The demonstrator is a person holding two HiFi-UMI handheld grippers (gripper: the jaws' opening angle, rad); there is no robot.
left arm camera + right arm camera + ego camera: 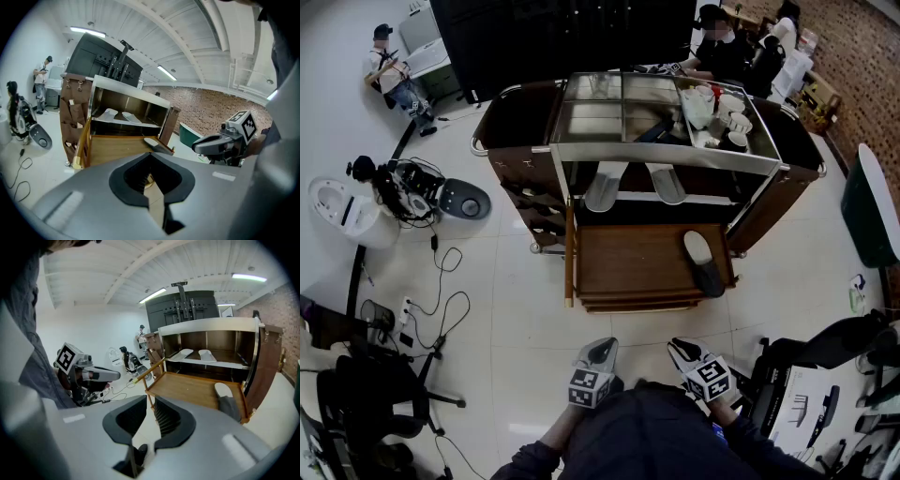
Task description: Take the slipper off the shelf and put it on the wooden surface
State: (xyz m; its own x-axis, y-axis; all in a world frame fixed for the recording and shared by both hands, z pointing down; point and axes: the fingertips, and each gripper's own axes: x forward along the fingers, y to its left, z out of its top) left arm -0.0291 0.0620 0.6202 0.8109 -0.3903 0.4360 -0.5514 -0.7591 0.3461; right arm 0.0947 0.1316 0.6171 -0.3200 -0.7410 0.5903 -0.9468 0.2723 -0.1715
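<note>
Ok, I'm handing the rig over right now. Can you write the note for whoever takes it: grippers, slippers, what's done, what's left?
Left gripper: jaws shut, empty, held low near the body, well short of the cart.
Right gripper: jaws a little apart, nothing between them, held beside the left one.
Done: one dark slipper with a pale insole lies on the wooden surface, at its right edge.
Left: two pale slippers lie side by side on the shelf above it. If they are to come down too, they are the next pick.
</note>
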